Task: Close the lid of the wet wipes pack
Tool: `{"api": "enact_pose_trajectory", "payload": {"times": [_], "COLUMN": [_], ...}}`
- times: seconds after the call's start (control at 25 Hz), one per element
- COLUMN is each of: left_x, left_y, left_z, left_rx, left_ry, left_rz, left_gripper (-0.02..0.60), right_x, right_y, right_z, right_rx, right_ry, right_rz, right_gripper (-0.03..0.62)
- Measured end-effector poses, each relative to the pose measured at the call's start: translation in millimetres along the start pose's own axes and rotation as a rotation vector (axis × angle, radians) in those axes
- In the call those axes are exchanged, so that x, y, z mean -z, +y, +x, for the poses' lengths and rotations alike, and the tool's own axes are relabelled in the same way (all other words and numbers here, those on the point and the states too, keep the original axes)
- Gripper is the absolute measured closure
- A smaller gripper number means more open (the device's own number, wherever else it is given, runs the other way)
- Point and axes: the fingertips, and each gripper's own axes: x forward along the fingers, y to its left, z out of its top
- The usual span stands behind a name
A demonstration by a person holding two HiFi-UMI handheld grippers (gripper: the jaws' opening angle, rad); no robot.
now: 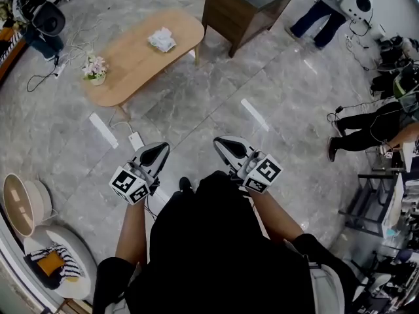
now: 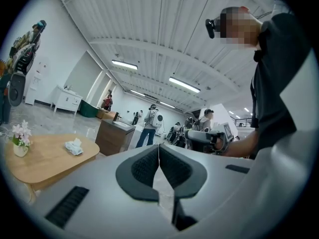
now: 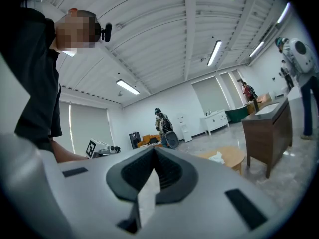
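Pre-approach: left gripper [image 1: 156, 152] and right gripper [image 1: 229, 146] both pressed together, empty (held near body). Next: walk to what looks like the wet wipes pack [image 1: 162, 39] on the wooden table [image 1: 131, 67].

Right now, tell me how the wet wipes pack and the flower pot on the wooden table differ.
The wet wipes pack is white and lies low and rumpled; the flower pot stands upright with pink blossoms. The pack sits toward the end of the wooden table nearer the dark cabinet; the pot sits near the opposite end, by the edge. Both rest on that table, apart from each other.
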Motion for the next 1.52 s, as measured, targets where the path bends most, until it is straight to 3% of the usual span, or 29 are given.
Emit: {"api": "enact_pose_trajectory", "payload": {"times": [0.4, 0.88, 1.24, 1.52], "left_x": [-28, -109, -139, -145], "left_y": [91, 215, 298, 411], "left_z": [92, 214, 235, 244], "left_rx": [-0.041, -0.149, -0.232, -0.225], "left_ry": [0.026, 0.027, -0.009, -0.064], "left_rz": [-0.019, 0.002, -0.017, -0.113], "left_gripper": [0.565, 0.565, 0.565, 0.565], "right_x": [-28, -93, -90, -86], "right_y": [-126, -294, -358, -407], "right_z": [74, 156, 233, 324], "right_rx": [-0.04, -0.143, -0.198, -0.163], "right_ry": [-0.02, -0.003, 0.025, 0.074], "right_rz": [0.02, 0.047, 0.082, 0.089], "right_gripper": [0.583, 0.583, 0.583, 0.583]}}
